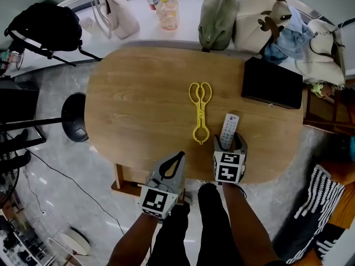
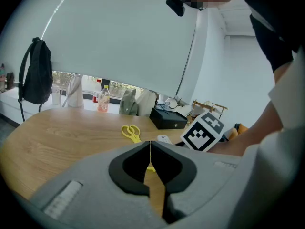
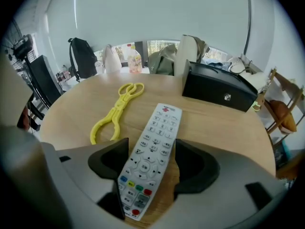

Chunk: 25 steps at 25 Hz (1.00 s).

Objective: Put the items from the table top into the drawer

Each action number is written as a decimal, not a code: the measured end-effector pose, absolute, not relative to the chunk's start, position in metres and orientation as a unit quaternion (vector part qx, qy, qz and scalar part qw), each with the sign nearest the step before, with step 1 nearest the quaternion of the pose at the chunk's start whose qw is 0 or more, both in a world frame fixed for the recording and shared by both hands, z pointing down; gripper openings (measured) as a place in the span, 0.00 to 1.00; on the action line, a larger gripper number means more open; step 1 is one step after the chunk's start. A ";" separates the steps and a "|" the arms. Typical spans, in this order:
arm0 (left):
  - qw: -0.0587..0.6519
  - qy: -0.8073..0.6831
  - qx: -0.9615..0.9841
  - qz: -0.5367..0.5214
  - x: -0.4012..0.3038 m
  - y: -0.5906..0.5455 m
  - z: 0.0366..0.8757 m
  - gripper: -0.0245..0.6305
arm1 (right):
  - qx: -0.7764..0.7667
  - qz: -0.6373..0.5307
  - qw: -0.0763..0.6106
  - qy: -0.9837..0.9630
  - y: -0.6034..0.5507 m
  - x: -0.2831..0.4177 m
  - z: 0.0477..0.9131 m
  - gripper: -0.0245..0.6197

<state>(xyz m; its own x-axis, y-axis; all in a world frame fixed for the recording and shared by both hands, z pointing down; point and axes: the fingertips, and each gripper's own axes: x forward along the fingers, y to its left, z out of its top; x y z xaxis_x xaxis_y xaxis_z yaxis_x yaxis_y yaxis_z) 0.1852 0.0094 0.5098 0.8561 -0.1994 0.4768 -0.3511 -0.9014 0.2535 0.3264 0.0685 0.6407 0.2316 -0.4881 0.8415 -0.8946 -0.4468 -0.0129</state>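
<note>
A white remote (image 1: 229, 127) lies on the wooden table (image 1: 138, 104) near its front edge. My right gripper (image 1: 230, 141) points down over the remote's near end. In the right gripper view the remote (image 3: 157, 137) runs lengthwise between the two dark pads (image 3: 110, 160), and a gap shows on its right side, so the right gripper (image 3: 151, 152) is open. Yellow plastic tongs (image 1: 199, 111) lie just left of the remote. My left gripper (image 1: 176, 158) hangs at the table's near edge with its jaws together and nothing in them.
A black box (image 1: 272, 83) sits on the table's right side. Bags (image 1: 219, 13) and bottles (image 1: 167, 11) line the white ledge behind the table. A black stool (image 1: 75, 115) stands at the left and a wooden rack (image 1: 327, 112) at the right.
</note>
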 end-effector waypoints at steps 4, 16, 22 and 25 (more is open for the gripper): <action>0.168 -0.146 0.949 0.225 0.185 0.006 0.508 0.07 | 0.747 0.411 0.246 -0.462 0.067 0.325 0.643 0.49; 0.173 -0.153 0.947 0.222 0.176 0.018 0.511 0.07 | 0.748 0.377 0.258 -0.482 0.070 0.325 0.630 0.40; 0.170 -0.167 0.946 0.219 0.162 0.021 0.511 0.07 | 0.742 0.351 0.254 -0.512 0.063 0.313 0.608 0.40; 0.180 -0.182 0.943 0.212 0.152 0.025 0.508 0.07 | 0.739 0.335 0.252 -0.528 0.060 0.302 0.593 0.40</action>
